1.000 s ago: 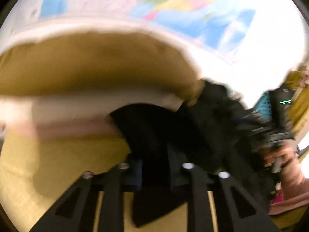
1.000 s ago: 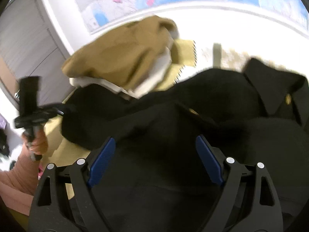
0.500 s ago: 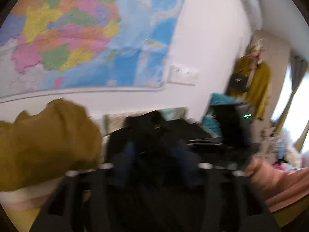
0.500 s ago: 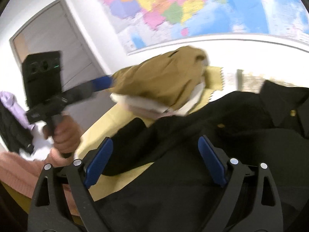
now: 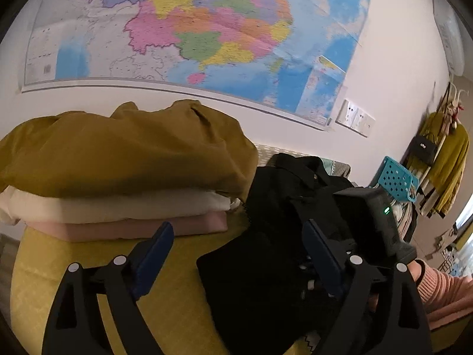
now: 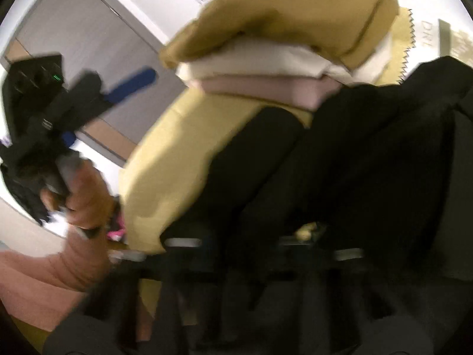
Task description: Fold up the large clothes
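2 grippers are showing. Left gripper (image 5: 236, 254) is hovering with jaws spread wide, having just been opening; nothing is pinched between its 2 blue pads (image 5: 153, 251), which are sitting apart over the yellow cover (image 5: 165, 310) and the near edge of the black garment (image 5: 266, 266). Right gripper (image 6: 257, 245) is badly blurred in its own view; its jaws have just been closing and are now pressed nearly together, low in the black garment's folds. Whether cloth is actually being pinched, I cannot tell.

The black garment, 1 piece, is lying crumpled on the right side of the yellow cover, running from near to far, with 1 small gold button (image 5: 315, 176) showing at the far end. It is sitting just right of, and touching, the stack.

The stack is holding 3 folded pieces: mustard garment (image 5: 124, 148) on top, white garment (image 5: 118, 207) in the middle, pink garment (image 5: 142, 226) at the bottom. It is sitting on the far left of the cover.

1 wall map (image 5: 192, 29) is hanging behind the stack. 1 teal perforated basket (image 5: 396, 182) is standing far right. 2 pink sleeves are showing, 1 per view (image 5: 443, 290), and 1 hand (image 6: 82, 201) is gripping the left gripper's handle.
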{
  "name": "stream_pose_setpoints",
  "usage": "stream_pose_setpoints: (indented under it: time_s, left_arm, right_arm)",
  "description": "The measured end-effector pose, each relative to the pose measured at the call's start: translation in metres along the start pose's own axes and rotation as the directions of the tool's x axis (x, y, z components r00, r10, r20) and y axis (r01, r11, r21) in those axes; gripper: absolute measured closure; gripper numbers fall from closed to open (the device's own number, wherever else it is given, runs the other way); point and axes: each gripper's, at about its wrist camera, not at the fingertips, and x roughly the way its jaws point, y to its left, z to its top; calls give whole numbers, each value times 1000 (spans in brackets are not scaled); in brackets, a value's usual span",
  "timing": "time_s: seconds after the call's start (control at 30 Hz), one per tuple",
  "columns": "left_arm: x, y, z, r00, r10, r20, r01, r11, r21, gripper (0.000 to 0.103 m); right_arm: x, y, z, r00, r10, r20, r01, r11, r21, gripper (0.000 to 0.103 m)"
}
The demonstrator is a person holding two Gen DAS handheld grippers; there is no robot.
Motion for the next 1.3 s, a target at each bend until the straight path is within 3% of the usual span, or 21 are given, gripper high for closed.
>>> stream_pose_setpoints:
  time_s: [0.13, 0.3, 0.37, 0.43, 0.5, 0.57, 0.63, 0.67, 0.77, 0.87, 0.93, 1.0, 1.07, 1.1, 1.13, 1.17, 1.23, 1.27, 1.3]
  left_arm:
    - [-2, -6, 8, 999, -41, 15, 41, 999, 16, 14]
    - [9, -30, 17, 995, -99, 13, 98, 992, 85, 12]
    - [23, -44, 16, 993, -115, -12, 116, 986, 122, 12]
    - [46, -58, 11, 989, -134, -61, 142, 979, 148, 12]
    - [68, -70, 5, 985, -128, -116, 147, 974, 174, 12]
    - [94, -83, -3, 974, -126, -188, 164, 966, 202, 12]
    - [119, -96, -9, 965, -100, -244, 159, 958, 237, 12]
    - [126, -100, -11, 961, -97, -259, 163, 955, 247, 12]
    - [146, -115, -15, 955, -66, -289, 151, 947, 283, 12]
    - [161, -125, -15, 957, -19, -290, 117, 938, 325, 12]
    - [172, -129, -14, 955, 6, -298, 100, 936, 337, 12]
    - [181, -131, -14, 953, 22, -304, 84, 939, 332, 12]
    - [188, -129, -13, 950, 53, -308, 52, 945, 323, 15]
    - [192, -127, -12, 949, 66, -308, 36, 949, 314, 18]
    - [194, -124, -12, 948, 79, -309, 20, 952, 305, 20]
    - [197, -119, -12, 945, 99, -312, -6, 959, 284, 21]
    - [200, -112, -12, 941, 118, -316, -31, 964, 266, 23]
    - [199, -109, -12, 941, 125, -315, -41, 964, 262, 24]
    - [198, -107, -12, 941, 137, -310, -56, 964, 259, 24]
  right_arm:
    - [-69, 10, 17, 990, 23, 137, -14, 998, -65, 95]
    - [-194, 7, 23, 946, -48, 321, 93, 988, -124, 95]
    - [-232, -8, 7, 927, -144, 345, 191, 976, -106, 92]
    - [-247, -29, -14, 929, -221, 296, 254, 964, -77, 86]
    - [-249, -58, -41, 909, -347, 232, 353, 936, 17, 74]
    - [-235, -97, -71, 882, -461, 95, 450, 886, 114, 49]
    - [-233, -122, -94, 861, -507, 34, 492, 849, 195, 44]
    - [-236, -133, -105, 851, -524, 22, 503, 828, 246, 35]
    - [-249, -136, -122, 861, -489, 138, 420, 839, 347, 23]
    - [-244, -118, -109, 844, -494, 210, 422, 852, 310, 10]
    - [-236, -115, -91, 848, -475, 235, 418, 872, 255, 6]
    - [-219, -120, -73, 846, -490, 208, 444, 865, 232, 6]
    - [-199, -134, -57, 862, -477, 169, 435, 870, 234, 12]
    - [-195, -139, -53, 872, -464, 159, 423, 875, 236, 22]
    - [-188, -144, -46, 887, -435, 153, 396, 889, 230, 53]
    - [-186, -143, -41, 888, -431, 161, 395, 894, 213, 72]
    - [-198, -132, -36, 887, -406, 219, 374, 911, 170, 87]
    - [-210, -123, -33, 884, -385, 266, 358, 922, 148, 88]
    - [-225, -113, -33, 866, -392, 312, 373, 920, 121, 88]
